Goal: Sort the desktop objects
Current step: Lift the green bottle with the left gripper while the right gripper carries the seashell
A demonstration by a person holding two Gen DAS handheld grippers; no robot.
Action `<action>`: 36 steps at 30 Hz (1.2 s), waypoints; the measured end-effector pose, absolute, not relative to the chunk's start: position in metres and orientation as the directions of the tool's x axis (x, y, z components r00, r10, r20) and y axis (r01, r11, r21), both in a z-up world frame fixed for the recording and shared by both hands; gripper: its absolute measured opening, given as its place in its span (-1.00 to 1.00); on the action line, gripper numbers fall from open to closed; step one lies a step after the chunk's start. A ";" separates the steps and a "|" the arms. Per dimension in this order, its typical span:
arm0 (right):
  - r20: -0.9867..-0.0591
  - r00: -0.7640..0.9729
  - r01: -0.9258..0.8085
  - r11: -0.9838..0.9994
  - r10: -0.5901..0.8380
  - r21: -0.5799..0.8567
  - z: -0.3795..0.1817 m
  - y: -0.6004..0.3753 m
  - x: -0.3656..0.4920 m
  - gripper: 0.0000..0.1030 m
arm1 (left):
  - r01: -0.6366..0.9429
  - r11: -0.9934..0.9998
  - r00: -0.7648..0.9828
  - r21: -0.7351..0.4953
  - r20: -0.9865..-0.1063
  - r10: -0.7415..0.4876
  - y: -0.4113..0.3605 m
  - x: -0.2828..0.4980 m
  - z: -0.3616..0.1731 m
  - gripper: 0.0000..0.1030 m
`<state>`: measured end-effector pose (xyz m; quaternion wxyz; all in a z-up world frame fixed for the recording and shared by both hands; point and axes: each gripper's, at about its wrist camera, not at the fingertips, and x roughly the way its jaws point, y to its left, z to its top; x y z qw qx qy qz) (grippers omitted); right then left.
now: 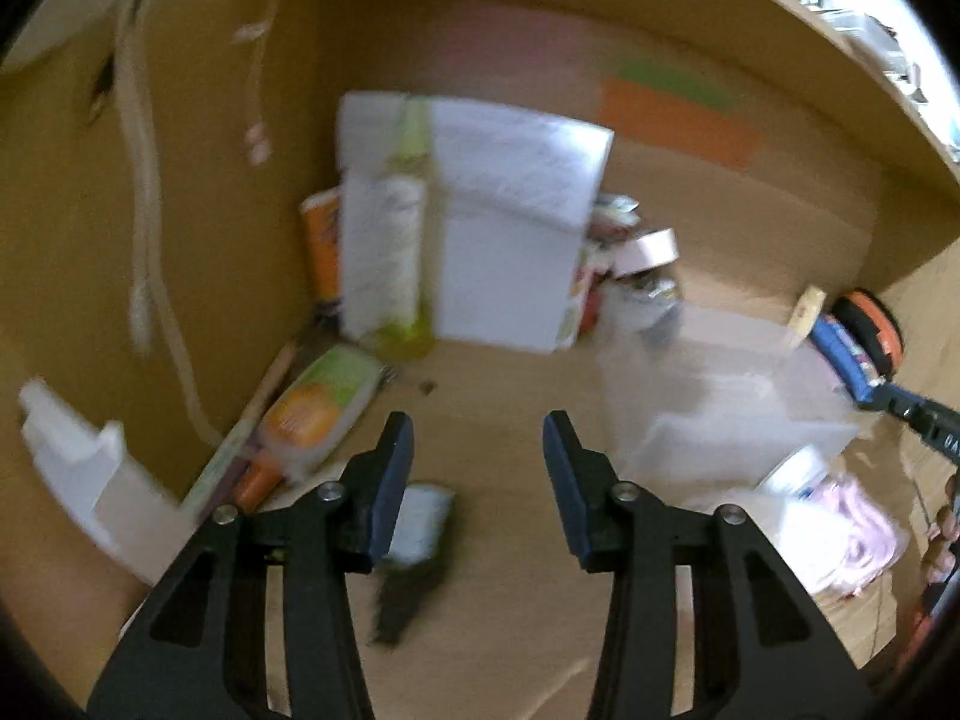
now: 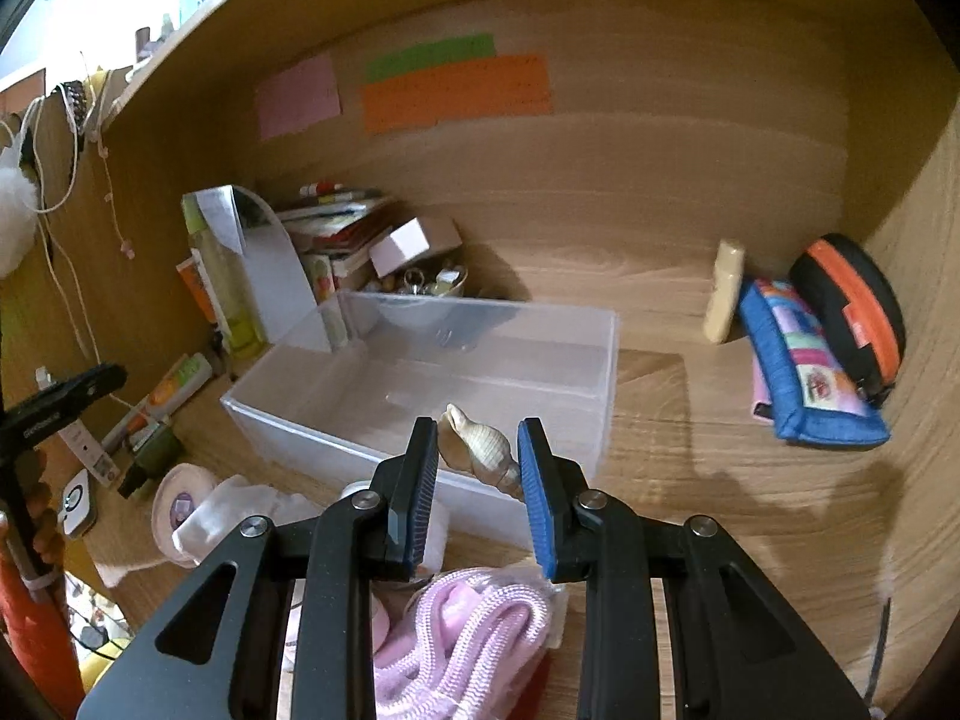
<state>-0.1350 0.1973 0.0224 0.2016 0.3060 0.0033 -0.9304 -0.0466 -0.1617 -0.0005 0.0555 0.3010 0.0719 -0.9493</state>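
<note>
The right gripper (image 2: pixel 477 459) pinches a pale seashell (image 2: pixel 477 450), lying crosswise between its pads, just above the near wall of the clear plastic bin (image 2: pixel 603 354) mid-desktop, the bin's hollow straight ahead, while the left gripper (image 1: pixel 478 456) hangs parted, holding nothing

Your right gripper (image 2: pixel 477 453) has black arms and blue pads; the shell (image 2: pixel 477 450) between the fingers is cream with tan bands. Ahead of them the bin (image 2: pixel 591 354) is clear. Right of them: blue-edged patchwork pouch (image 2: pixel 810 366), black case (image 2: pixel 852 312) with orange stripe. Below: pink knit cloth (image 2: pixel 468 642). Surface (image 2: pixel 690 480) light woodgrain.
</note>
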 end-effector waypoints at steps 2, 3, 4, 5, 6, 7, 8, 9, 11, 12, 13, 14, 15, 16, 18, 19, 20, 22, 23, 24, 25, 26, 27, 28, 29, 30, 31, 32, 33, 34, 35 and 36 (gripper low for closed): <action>-0.571 -0.729 0.381 -0.917 -0.377 0.120 0.021 0.194 -0.134 -0.51 | 0.153 -0.984 -0.795 -0.093 -0.603 -0.067 -0.167 -0.041 -0.010 -0.06; -0.570 -0.728 0.384 -0.915 -0.381 0.122 0.020 0.192 -0.133 -0.51 | 0.156 -0.984 -0.782 -0.086 -0.619 -0.070 -0.169 -0.039 -0.017 -0.03; -0.569 -0.727 0.386 -0.914 -0.383 0.122 0.020 0.191 -0.132 -0.51 | 0.160 -0.984 -0.772 -0.081 -0.631 -0.073 -0.170 -0.037 -0.022 0.05; -0.571 -0.725 0.390 -0.913 -0.385 0.120 0.019 0.189 -0.131 -0.51 | 0.158 -0.985 -0.760 -0.076 -0.646 -0.072 -0.171 -0.038 -0.028 0.13; -0.573 -0.723 0.392 -0.912 -0.385 0.118 0.019 0.187 -0.131 -0.51 | 0.149 -0.986 -0.747 -0.075 -0.662 -0.063 -0.171 -0.039 -0.036 0.15; -0.575 -0.722 0.395 -0.911 -0.385 0.115 0.019 0.186 -0.130 -0.51 | 0.138 -0.987 -0.735 -0.081 -0.677 -0.048 -0.170 -0.042 -0.042 0.15; -0.577 -0.720 0.399 -0.910 -0.386 0.110 0.019 0.184 -0.129 -0.51 | 0.125 -0.988 -0.724 -0.090 -0.690 -0.029 -0.170 -0.044 -0.047 0.15; -0.578 -0.720 0.400 -0.910 -0.384 0.106 0.019 0.183 -0.128 -0.51 | 0.107 -0.989 -0.712 -0.102 -0.702 -0.004 -0.167 -0.047 -0.051 0.15; -0.581 -0.720 0.401 -0.911 -0.380 0.098 0.019 0.181 -0.126 -0.51 | 0.042 -0.990 -0.689 -0.137 -0.722 0.071 -0.159 -0.053 -0.060 0.23; -0.583 -0.719 0.402 -0.910 -0.379 0.096 0.019 0.180 -0.125 -0.51 | 0.018 -0.990 -0.678 -0.143 -0.729 0.093 -0.155 -0.053 -0.063 0.23; -0.584 -0.718 0.403 -0.911 -0.378 0.094 0.019 0.180 -0.123 -0.51 | -0.003 -0.990 -0.666 -0.138 -0.739 0.105 -0.149 -0.054 -0.067 0.23; -0.586 -0.717 0.403 -0.910 -0.377 0.092 0.018 0.180 -0.122 -0.51 | -0.021 -0.992 -0.657 -0.127 -0.746 0.109 -0.142 -0.054 -0.071 0.23; -0.589 -0.716 0.405 -0.910 -0.376 0.089 0.018 0.180 -0.121 -0.51 | -0.037 -0.992 -0.648 -0.119 -0.753 0.114 -0.136 -0.053 -0.075 0.23; -0.592 -0.713 0.407 -0.909 -0.376 0.087 0.017 0.179 -0.120 -0.51 | -0.047 -0.993 -0.639 -0.113 -0.760 0.116 -0.131 -0.053 -0.080 0.23; -0.599 -0.707 0.415 -0.906 -0.376 0.079 0.016 0.177 -0.119 -0.51 | -0.051 -0.993 -0.631 -0.104 -0.768 0.113 -0.123 -0.053 -0.086 0.20; -0.601 -0.706 0.417 -0.906 -0.375 0.076 0.015 0.175 -0.119 -0.51 | -0.046 -0.995 -0.641 -0.084 -0.762 0.095 -0.119 -0.053 -0.086 0.15; -0.604 -0.704 0.419 -0.905 -0.374 0.072 0.015 0.174 -0.120 -0.51 | -0.050 -0.996 -0.636 -0.080 -0.766 0.094 -0.116 -0.055 -0.087 0.05; -0.606 -0.700 0.428 -0.901 -0.379 0.070 0.014 0.170 -0.121 -0.51 | -0.056 -0.995 -0.640 -0.081 -0.762 0.098 -0.109 -0.058 -0.086 0.04; -0.607 -0.696 0.435 -0.898 -0.384 0.069 0.014 0.168 -0.122 -0.51 | -0.060 -0.995 -0.641 -0.080 -0.761 0.100 -0.107 -0.061 -0.086 -0.05; -0.608 -0.694 0.438 -0.896 -0.385 0.068 0.014 0.166 -0.122 -0.51 | -0.058 -0.996 -0.641 -0.070 -0.762 0.091 -0.105 -0.063 -0.086 -0.15; -0.610 -0.692 0.441 -0.895 -0.386 0.067 0.014 0.165 -0.123 -0.51 | -0.051 -0.997 -0.641 -0.055 -0.764 0.075 -0.102 -0.067 -0.087 -0.21; -0.611 -0.688 0.447 -0.892 -0.391 0.067 0.014 0.163 -0.124 -0.51 | -0.044 -0.998 -0.643 -0.050 -0.763 0.067 -0.103 -0.071 -0.085 -0.21; -0.613 -0.683 0.455 -0.888 -0.397 0.068 0.014 0.161 -0.124 -0.51 | -0.042 -0.998 -0.645 -0.049 -0.761 0.064 -0.102 -0.072 -0.085 -0.21; -0.615 -0.679 0.461 -0.885 -0.401 0.067 0.014 0.159 -0.125 -0.51 | -0.041 -0.998 -0.649 -0.050 -0.758 0.064 -0.103 -0.074 -0.083 -0.21; -0.617 -0.676 0.469 -0.881 -0.404 0.063 0.015 0.156 -0.125 -0.51 | -0.031 -0.998 -0.658 -0.051 -0.751 0.059 -0.105 -0.074 -0.079 -0.21; -0.616 -0.675 0.474 -0.878 -0.406 0.059 0.015 0.155 -0.125 -0.51 | -0.024 -0.998 -0.671 -0.054 -0.739 0.056 -0.106 -0.074 -0.074 -0.21; -0.617 -0.674 0.479 -0.876 -0.407 0.055 0.016 0.153 -0.126 -0.51 | -0.019 -0.998 -0.682 -0.059 -0.730 0.056 -0.109 -0.074 -0.069 -0.21; -0.616 -0.674 0.485 -0.874 -0.407 0.047 0.016 0.150 -0.127 -0.51 | -0.012 -0.998 -0.695 -0.069 -0.716 0.058 -0.111 -0.074 -0.062 -0.21; -0.618 -0.671 0.491 -0.870 -0.410 0.044 0.017 0.148 -0.128 -0.51 | -0.010 -0.997 -0.712 -0.081 -0.699 0.065 -0.114 -0.074 -0.054 -0.21; -0.618 -0.670 0.494 -0.868 -0.411 0.042 0.017 0.146 -0.129 -0.51 | -0.009 -0.996 -0.724 -0.087 -0.686 0.066 -0.115 -0.076 -0.047 -0.21; -0.619 -0.668 0.499 -0.866 -0.414 0.041 0.018 0.143 -0.131 -0.51 | -0.009 -0.996 -0.735 -0.091 -0.674 0.068 -0.115 -0.077 -0.041 -0.21; -0.618 -0.667 0.502 -0.864 -0.416 0.040 0.018 0.141 -0.133 -0.51 | -0.012 -0.995 -0.746 -0.095 -0.662 0.072 -0.115 -0.078 -0.035 -0.21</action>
